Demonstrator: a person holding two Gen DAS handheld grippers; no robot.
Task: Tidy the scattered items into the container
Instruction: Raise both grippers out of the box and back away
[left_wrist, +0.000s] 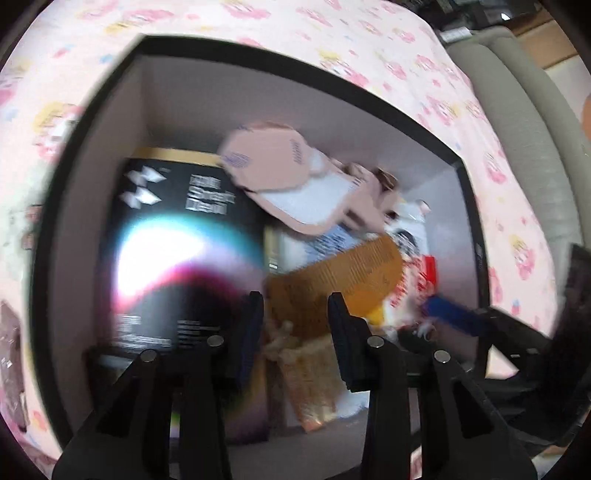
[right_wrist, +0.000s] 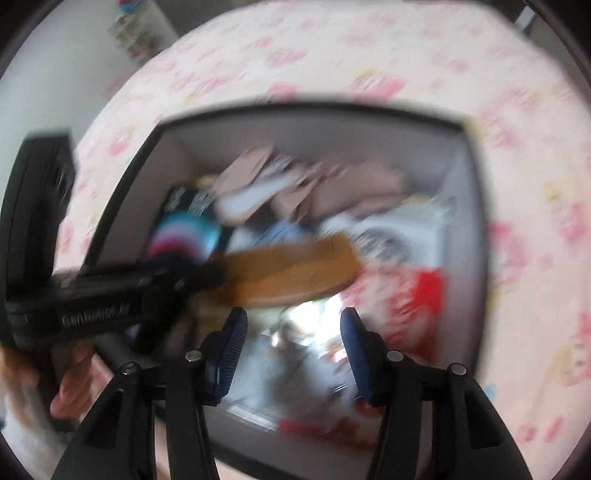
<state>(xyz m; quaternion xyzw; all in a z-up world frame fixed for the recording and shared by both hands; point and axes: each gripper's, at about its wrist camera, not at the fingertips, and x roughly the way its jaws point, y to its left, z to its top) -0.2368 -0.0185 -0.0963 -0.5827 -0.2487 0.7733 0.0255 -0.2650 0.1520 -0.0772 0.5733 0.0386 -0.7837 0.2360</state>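
The wooden comb (right_wrist: 295, 269) hangs over the open box (right_wrist: 465, 221), pinched at its handle end by the left tongs (right_wrist: 207, 275), with its broad toothed part jutting out above the pile inside. From the left wrist view the comb (left_wrist: 332, 284) sits just ahead of the tongs (left_wrist: 295, 314), whose jaws stand only a little apart around its near end. It looks light and stiff, smooth along the flat sides, so it could slip or swing; the solid spine or handle is the place to grip it, since the teeth seem thin enough to snap.

The right tongs (right_wrist: 293, 332) hover over the near part of the box, jaws wide apart, holding nothing.

Inside the box a black carton (left_wrist: 177, 240) with a shiny round glare stands against the left wall. Pinkish cardboard packets (left_wrist: 280, 177) are heaped at the back, and red-and-white packaging (right_wrist: 417, 295) fills the right side. Motion blur hides the smaller things. The box rests on a pink patterned bedsheet (right_wrist: 369, 55).
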